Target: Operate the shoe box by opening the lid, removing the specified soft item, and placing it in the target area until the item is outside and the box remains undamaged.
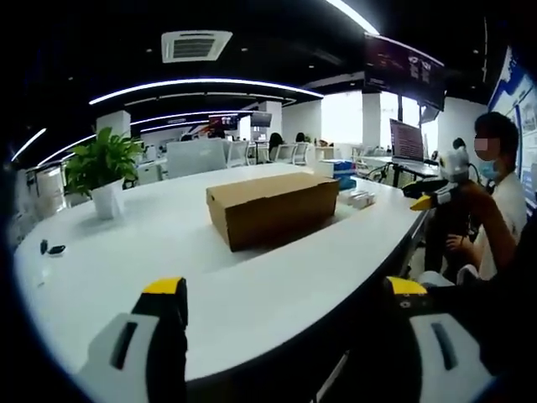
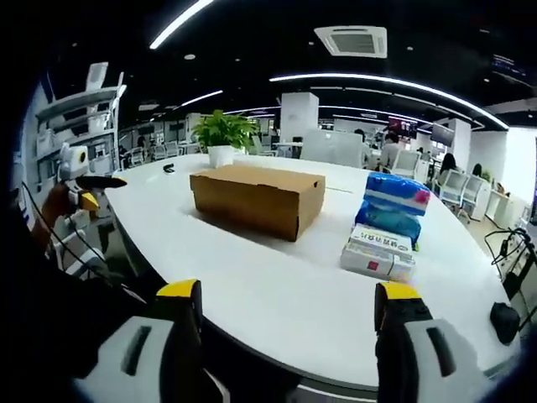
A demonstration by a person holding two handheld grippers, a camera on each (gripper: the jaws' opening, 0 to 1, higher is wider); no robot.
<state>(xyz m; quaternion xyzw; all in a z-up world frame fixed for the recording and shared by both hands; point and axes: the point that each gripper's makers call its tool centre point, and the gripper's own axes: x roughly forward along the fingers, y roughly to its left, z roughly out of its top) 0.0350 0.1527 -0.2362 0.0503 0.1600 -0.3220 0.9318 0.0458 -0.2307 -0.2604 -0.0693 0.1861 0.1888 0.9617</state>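
Brown shoe box (image 1: pixel 273 206) lid shut, sat mid white tabletop (image 1: pixel 168 243), potted plant (image 1: pixel 104 170) well behind it, blue pack (image 2: pixel 393 205) and small carton (image 2: pixel 377 250) beside it in the right gripper view, left gripper (image 1: pixel 285 290) wide and empty, right gripper (image 2: pixel 287 294) likewise wide, short of the tabletop edge

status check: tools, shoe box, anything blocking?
Left tool open, right tool open, both short of the table. Shoe box closed, untouched. Approach unobstructed; blue pack sits beside it.
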